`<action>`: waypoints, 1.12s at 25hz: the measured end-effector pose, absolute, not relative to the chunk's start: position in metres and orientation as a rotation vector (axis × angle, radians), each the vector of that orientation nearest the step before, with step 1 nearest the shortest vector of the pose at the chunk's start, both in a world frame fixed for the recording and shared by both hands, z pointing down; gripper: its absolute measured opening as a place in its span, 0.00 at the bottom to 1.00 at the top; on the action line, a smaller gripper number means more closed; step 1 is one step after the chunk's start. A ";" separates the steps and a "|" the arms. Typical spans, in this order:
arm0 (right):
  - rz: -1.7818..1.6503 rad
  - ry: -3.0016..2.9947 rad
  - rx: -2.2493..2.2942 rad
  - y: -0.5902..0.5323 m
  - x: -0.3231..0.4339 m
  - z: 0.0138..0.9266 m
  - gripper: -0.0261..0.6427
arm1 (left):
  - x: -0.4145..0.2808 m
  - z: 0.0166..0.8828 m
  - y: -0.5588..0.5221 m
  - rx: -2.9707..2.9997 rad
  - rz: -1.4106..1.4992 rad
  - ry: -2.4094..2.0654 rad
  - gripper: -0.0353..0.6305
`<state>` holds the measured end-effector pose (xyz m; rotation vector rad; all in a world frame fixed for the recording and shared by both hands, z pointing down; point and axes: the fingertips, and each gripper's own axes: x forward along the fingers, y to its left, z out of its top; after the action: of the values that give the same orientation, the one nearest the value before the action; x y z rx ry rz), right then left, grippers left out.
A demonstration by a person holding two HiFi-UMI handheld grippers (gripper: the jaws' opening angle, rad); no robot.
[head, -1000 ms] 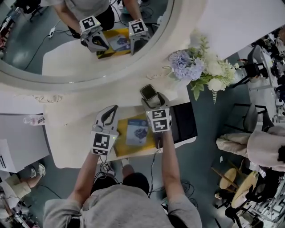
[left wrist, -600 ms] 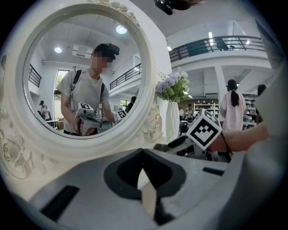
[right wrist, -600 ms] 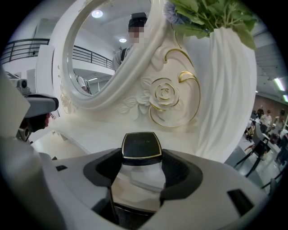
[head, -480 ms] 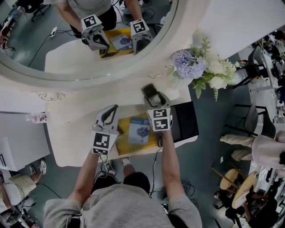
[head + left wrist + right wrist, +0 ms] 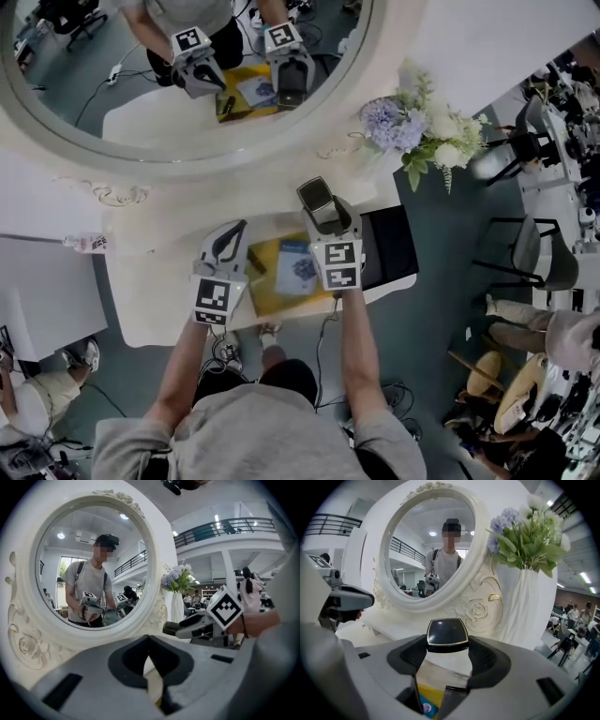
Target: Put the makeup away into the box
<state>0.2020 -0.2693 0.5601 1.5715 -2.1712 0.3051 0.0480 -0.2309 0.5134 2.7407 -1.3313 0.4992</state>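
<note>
A: Where's the compact?
B: In the right gripper. Its jaws grip the black, gold-rimmed case by its sides, and they have just closed in a little on it.
A: Over the box?
B: Not quite. From above, it sits just past the yellow box's far edge, toward the mirror, and it is clear of the table.
A: Anything in the box?
B: A blue-and-white packet, lying flat.
A: And the left gripper?
B: Just left of the box, jaws together, nothing between them.
A: What else?
B: Flowers at the far right, and a black mat right of the box.
</note>
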 end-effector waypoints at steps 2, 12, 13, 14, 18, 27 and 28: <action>0.289 -2.177 1.579 -0.257 0.195 0.551 0.47 | 0.043 0.510 -0.224 2.749 0.494 -1.325 0.05; 0.276 -2.172 1.557 -0.196 0.156 0.547 0.47 | 0.018 0.510 -0.189 2.752 0.488 -1.303 0.05; 0.283 -2.172 1.551 -0.190 0.152 0.550 0.47 | 0.014 0.511 -0.186 2.750 0.490 -1.301 0.05; 0.291 -2.173 1.543 -0.184 0.147 0.553 0.47 | 0.012 0.513 -0.182 2.748 0.492 -1.300 0.05; 0.331 -2.169 1.511 -0.164 0.131 0.570 0.47 | 0.002 0.520 -0.166 2.740 0.516 -1.285 0.05; 0.438 -2.123 1.444 -0.123 0.112 0.622 0.47 | -0.015 0.534 -0.137 2.714 0.552 -1.278 0.05; 0.446 -2.109 1.432 -0.118 0.111 0.630 0.47 | -0.016 0.536 -0.134 2.711 0.554 -1.276 0.05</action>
<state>0.1112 -0.1183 0.6297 1.4320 -2.1091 0.4463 -0.0163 -0.1344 0.5356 2.7113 -1.2764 0.5542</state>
